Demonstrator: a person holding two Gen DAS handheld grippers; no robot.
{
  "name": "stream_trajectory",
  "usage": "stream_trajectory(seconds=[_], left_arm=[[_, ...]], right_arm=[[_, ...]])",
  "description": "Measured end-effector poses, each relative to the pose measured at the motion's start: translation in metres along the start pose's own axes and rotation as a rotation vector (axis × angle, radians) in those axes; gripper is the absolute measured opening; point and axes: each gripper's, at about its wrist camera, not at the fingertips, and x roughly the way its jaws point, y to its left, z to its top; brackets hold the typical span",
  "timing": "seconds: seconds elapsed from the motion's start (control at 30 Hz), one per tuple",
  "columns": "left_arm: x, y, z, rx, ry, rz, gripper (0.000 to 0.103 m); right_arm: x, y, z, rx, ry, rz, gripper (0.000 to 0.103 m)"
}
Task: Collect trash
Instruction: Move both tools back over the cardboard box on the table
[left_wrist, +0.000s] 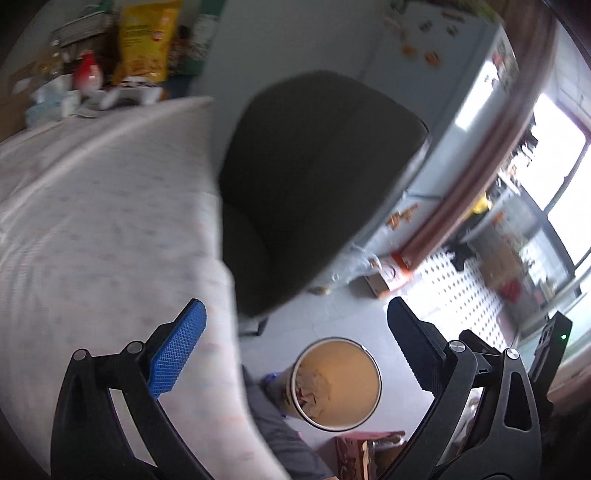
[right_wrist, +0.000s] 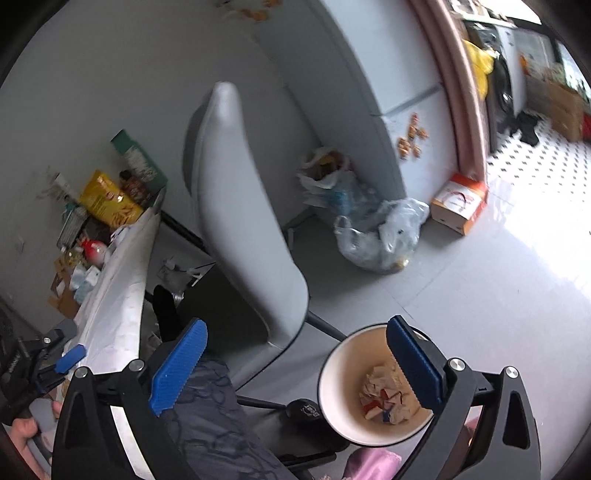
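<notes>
Grey floor tiles (right_wrist: 461, 295) run toward a doorway where the tiling turns white with black dots. A white-clothed bench (left_wrist: 103, 206) carries snack bags and bottles against the wall. Beside it stands a grey chair (right_wrist: 243, 206). Both the left tongs (left_wrist: 295, 354) and right tongs (right_wrist: 295, 369) gape apart, empty, above a paper bin (right_wrist: 347, 391) holding crumpled trash (right_wrist: 384, 398) on the floor.

Open floor (right_wrist: 480, 295) around the bin (right_wrist: 334, 373); chair (right_wrist: 243, 206) crowds its left
</notes>
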Motion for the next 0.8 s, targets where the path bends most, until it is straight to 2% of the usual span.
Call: stream_trajectory(seconds=[0.27,0.57,0.8], left_arm=[[-0.043,0.07,0.009,-0.106,-0.108,0.087,0.097],[-0.071,0.133,0.004,-0.202,-0.159,0.124,0.097],[-0.097,0.187,-0.001,-0.288,-0.211,0.223,0.097]], right_arm=[[0.017,0.081,-0.003,-0.128,0.048,0.092,0.095],[0.031,0.156,-0.013,-0.231,0.084,0.141,0.095],[0.043,0.208,-0.026,-0.312,0.123,0.191,0.095]])
